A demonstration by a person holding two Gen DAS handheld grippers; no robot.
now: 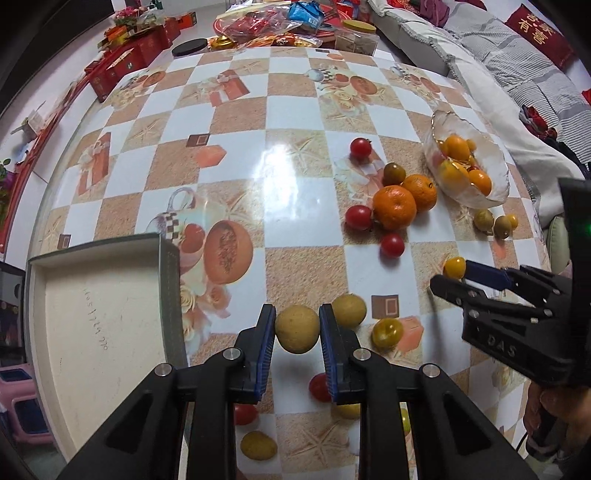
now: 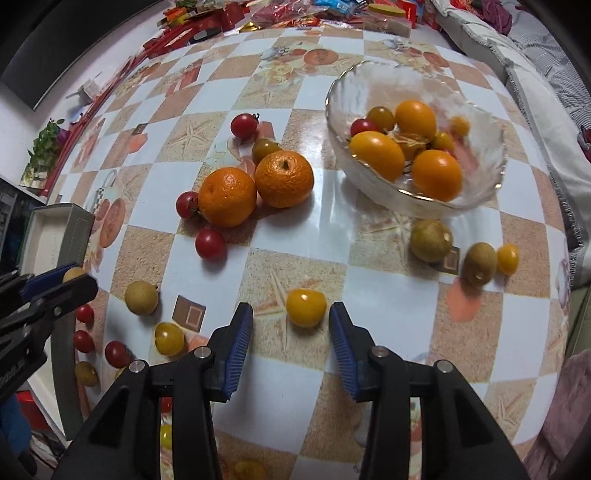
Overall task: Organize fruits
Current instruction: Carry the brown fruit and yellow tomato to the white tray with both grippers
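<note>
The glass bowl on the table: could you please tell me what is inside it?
The glass bowl holds three large orange fruits, a red cherry tomato and a few small yellow ones. Anything beneath the pile is hidden.

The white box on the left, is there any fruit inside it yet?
Empty, as far as shown. The white box shows only its bare floor, though its near end runs out of view.

"DAS" on the right gripper (image 1: 448, 280); seemingly "有喜" on a red cushion (image 1: 537, 31).
</note>
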